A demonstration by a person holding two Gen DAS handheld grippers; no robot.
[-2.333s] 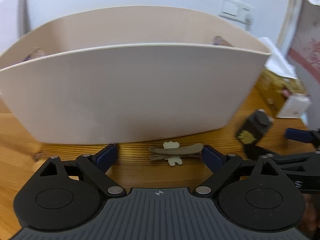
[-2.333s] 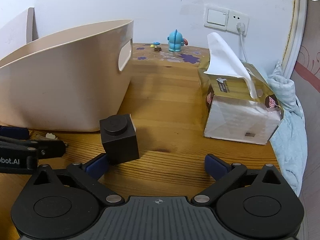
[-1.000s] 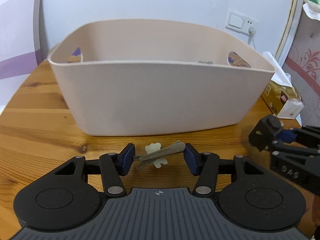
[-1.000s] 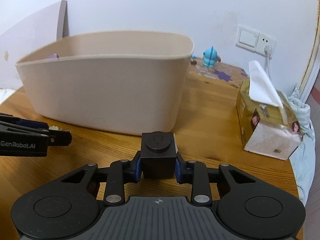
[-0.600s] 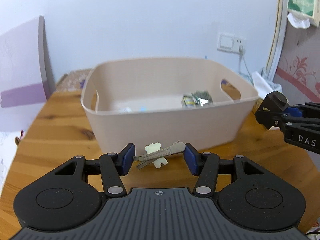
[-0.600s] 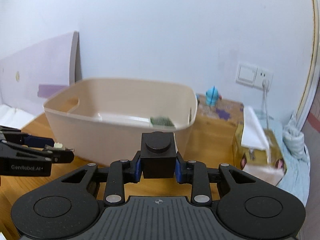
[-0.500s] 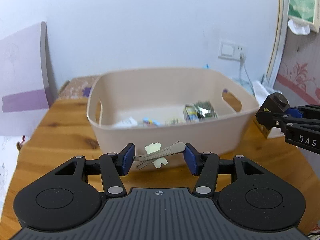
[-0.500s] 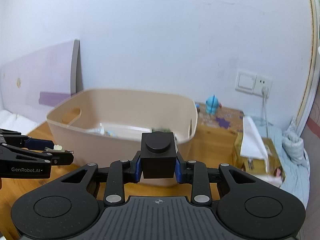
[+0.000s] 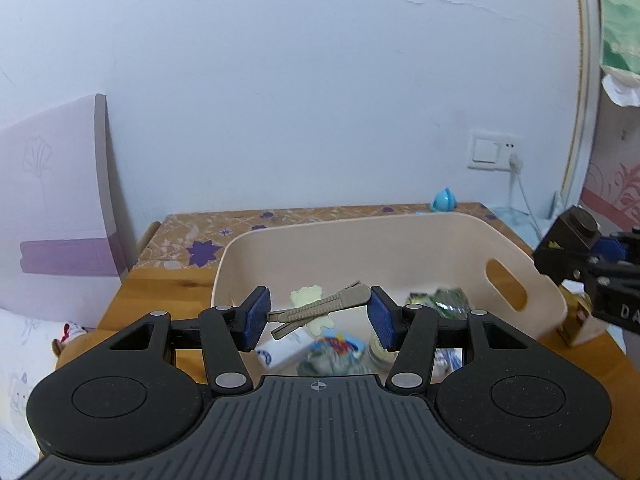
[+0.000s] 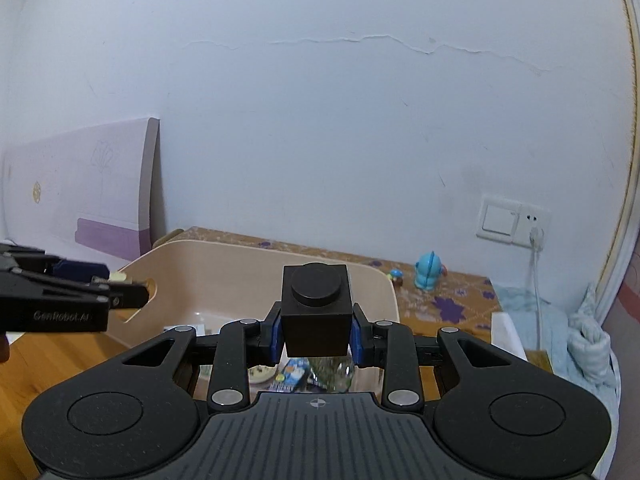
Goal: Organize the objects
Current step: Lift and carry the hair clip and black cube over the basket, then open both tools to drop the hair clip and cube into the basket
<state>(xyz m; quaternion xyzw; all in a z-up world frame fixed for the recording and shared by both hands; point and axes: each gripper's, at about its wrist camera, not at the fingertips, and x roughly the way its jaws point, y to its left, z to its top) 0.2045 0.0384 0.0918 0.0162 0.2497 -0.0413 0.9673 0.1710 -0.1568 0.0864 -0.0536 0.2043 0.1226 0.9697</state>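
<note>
My left gripper [image 9: 318, 316] is shut on a tan hair clip [image 9: 320, 309] with a small cream bear charm, held above the near part of the beige plastic bin [image 9: 400, 232]. My right gripper [image 10: 316, 330] is shut on a black cube with a round stud [image 10: 316, 312], held above the bin [image 10: 240, 268]. The cube also shows at the right edge of the left wrist view [image 9: 568, 248], over the bin's right handle end. The left gripper shows at the left of the right wrist view [image 10: 120, 292]. Several small packets and wrappers [image 9: 332, 352] lie on the bin's floor.
The bin stands on a wooden table [image 9: 160, 292]. A blue toy figure [image 10: 430, 270] stands at the back by the wall socket [image 10: 512, 220]. A purple-striped board [image 9: 60, 216] leans against the wall at left. Light blue cloth [image 10: 560, 332] and a tissue box lie at right.
Both grippers have risen and moved forward over the bin, each still holding its object. The bin's inside and its contents have come into fuller view.
</note>
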